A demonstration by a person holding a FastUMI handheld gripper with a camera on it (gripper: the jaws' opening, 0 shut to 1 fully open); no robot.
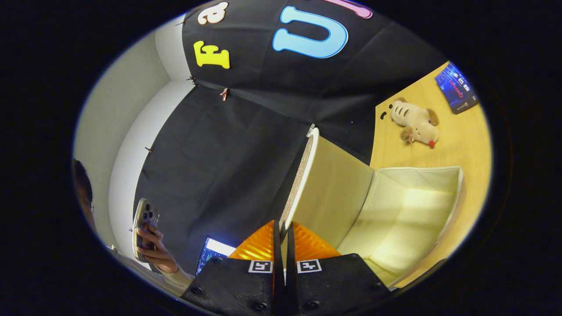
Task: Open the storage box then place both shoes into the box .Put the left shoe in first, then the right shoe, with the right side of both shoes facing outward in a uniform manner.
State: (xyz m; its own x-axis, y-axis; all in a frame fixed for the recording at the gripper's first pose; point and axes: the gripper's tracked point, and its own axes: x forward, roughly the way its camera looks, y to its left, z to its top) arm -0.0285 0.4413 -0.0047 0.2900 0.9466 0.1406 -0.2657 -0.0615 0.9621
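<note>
A person's hand [154, 252] holds up a phone [144, 228], the body mostly cut off. Beside it, part of a lit screen [213, 252] peeks out behind the gripper [283, 235]. The fingers are nearly closed, pinching the edge of the storage box lid [303, 175], which is raised on edge. Beyond it, the storage box [408, 210] lies open on the wooden table [465, 145], its near corner hidden. Farther off lie a plush toy [416, 123] and a blue booklet [456, 87], partly cut off.

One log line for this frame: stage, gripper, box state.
stage: opening box | gripper: shut on lid edge | lid: raised | storage box: open, no shoes inside | plush toy: on table
</note>
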